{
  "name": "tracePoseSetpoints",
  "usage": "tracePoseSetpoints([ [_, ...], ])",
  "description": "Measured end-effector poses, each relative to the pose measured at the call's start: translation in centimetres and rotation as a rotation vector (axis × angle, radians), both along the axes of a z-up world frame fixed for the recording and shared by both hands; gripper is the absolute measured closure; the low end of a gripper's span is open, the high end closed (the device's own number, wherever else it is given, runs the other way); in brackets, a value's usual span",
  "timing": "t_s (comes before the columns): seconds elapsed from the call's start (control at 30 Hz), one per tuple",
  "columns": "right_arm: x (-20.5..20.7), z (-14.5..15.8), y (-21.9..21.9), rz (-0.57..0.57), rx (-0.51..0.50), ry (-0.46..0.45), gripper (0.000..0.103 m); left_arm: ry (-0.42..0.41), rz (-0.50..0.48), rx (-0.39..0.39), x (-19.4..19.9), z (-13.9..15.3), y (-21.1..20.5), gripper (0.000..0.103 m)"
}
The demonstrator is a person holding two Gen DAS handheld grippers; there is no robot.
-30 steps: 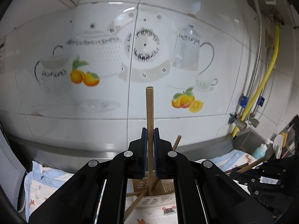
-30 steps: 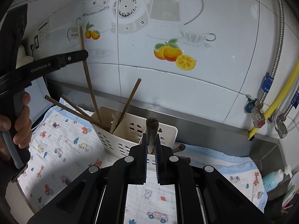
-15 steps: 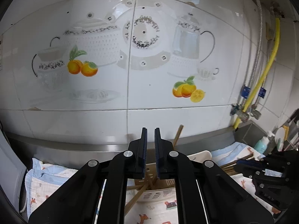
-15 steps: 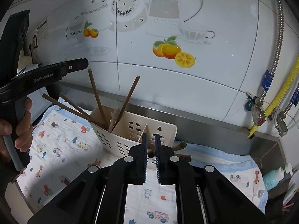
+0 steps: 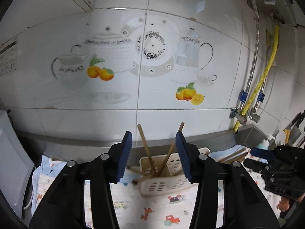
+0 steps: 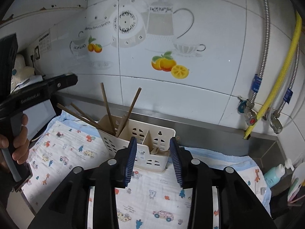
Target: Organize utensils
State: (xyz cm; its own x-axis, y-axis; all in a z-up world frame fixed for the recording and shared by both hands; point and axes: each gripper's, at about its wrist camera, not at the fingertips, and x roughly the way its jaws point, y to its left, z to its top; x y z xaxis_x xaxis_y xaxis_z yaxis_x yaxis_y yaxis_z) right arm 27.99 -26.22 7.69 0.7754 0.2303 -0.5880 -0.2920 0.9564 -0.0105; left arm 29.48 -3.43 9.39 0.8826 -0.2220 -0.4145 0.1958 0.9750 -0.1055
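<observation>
Fingers [image 5: 124, 153] of both grippers spread wide, gripping nothing.
Chopsticks [image 6: 107, 108] lean in the holder [image 6: 152, 150], so they stand upright and sorted.

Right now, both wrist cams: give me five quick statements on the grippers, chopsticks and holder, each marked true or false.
1. The left gripper is open and holds nothing. True.
2. The right gripper is clamped on a chopstick. False: it is open, with nothing between its fingers.
3. Several chopsticks stand leaning in the left compartment of the white holder. True.
4. The holder stands on bare steel. False: it sits on a printed cloth.
5. A yellow hose runs down the tiled wall on the right. True.
</observation>
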Motion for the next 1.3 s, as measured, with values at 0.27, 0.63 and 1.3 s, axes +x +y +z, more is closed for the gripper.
tracePoseSetpoints([
  [0.27,-3.5,-0.2,0.0,-0.015,0.013,-0.028,0.052,-0.020,0.031,0.017,-4.2,-0.3,1.6,0.028],
  [0.63,-8.5,-1.9,0.1,-0.047,0.031,-0.039,0.033,-0.051,0.014,0.082,-10.6,-2.5,2.1,0.007],
  [1.3,-16.4,-5.4,0.5,-0.090,0.080,-0.028,0.013,0.010,0.036,0.118,-17.9,-7.4,4.3,0.005],
])
